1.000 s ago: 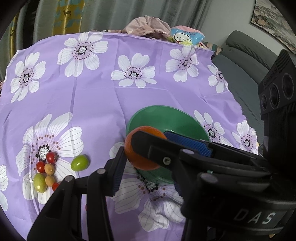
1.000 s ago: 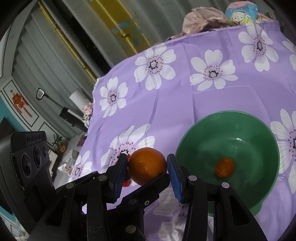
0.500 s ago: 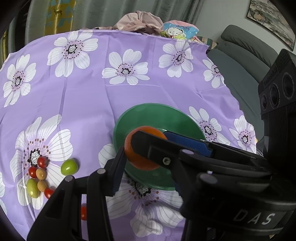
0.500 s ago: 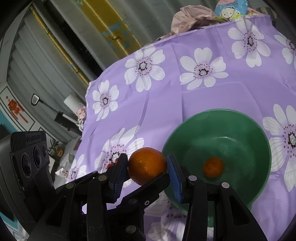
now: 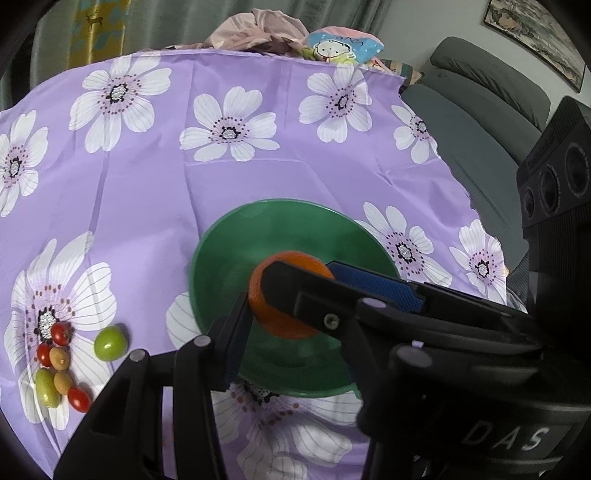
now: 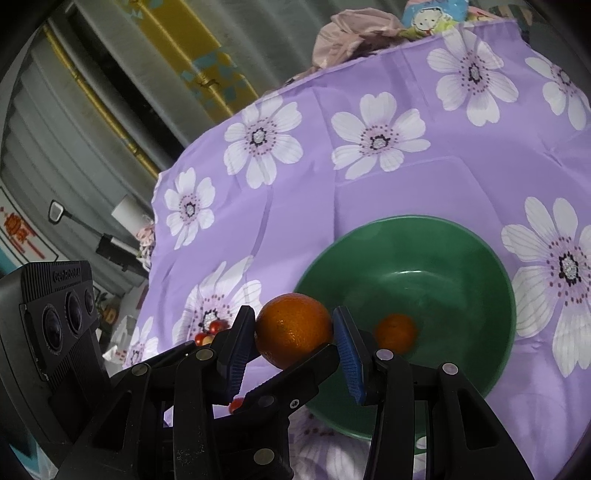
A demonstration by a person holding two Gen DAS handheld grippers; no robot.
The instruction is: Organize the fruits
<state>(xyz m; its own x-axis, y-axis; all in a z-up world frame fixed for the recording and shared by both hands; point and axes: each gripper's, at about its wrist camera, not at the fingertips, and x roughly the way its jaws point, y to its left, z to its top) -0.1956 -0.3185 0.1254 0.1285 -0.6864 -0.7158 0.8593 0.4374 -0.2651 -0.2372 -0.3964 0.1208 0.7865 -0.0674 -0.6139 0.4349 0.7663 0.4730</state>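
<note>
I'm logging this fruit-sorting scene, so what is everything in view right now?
Tablecloth: one, purple with white flowers, over the table.
Bowl: one, green, near side of the cloth.
Loose orange: one, orange, inside the bowl.
Held orange: one, orange, beside the bowl's rim.
Cherry tomatoes: three, red, left cluster.
Tan fruits: two, same cluster.
Green fruits: two, same cluster.
Clothes pile: pinkish, far edge.
Sofa: grey, far right.
Right gripper: black with blue pads, shut on the held orange.
Left gripper: black, around an orange; grip unclear.
</note>
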